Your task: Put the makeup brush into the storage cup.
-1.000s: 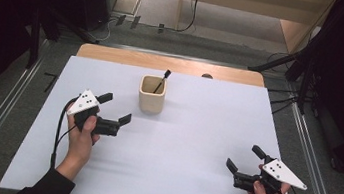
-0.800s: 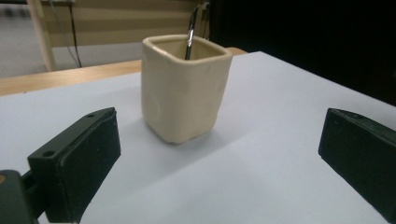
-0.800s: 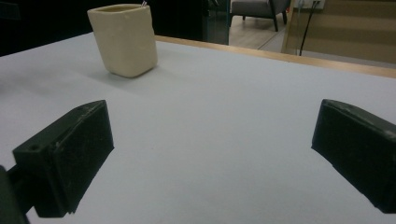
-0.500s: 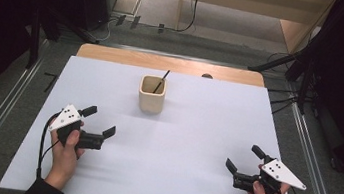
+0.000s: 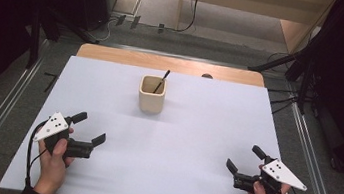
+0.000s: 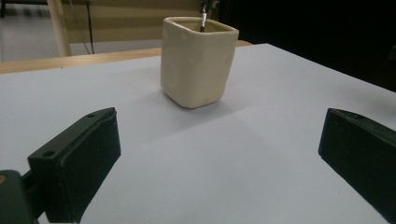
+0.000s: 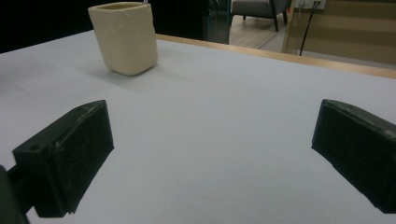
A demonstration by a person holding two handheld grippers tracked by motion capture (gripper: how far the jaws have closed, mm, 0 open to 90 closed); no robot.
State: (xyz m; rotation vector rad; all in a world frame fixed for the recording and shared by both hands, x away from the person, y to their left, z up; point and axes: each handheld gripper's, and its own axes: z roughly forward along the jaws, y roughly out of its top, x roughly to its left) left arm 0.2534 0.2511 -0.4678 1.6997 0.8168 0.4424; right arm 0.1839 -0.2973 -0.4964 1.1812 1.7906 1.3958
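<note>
While both jaws stand apart and hold nothing, left gripper [image 5: 89, 127] sits near the table's [image 5: 196, 130] near-left corner. Right gripper [image 5: 244, 159] near-right. Cup [image 5: 152, 95] with stick [image 5: 161, 80] toward far edge.

The white table [image 5: 159, 176] lay bare between the left gripper [image 5: 89, 127] and the right gripper [image 5: 245, 158], giving open passage; the only obstacle was the cream cup [image 5: 152, 94] with a dark stick [image 5: 162, 80], standing toward the far edge
</note>
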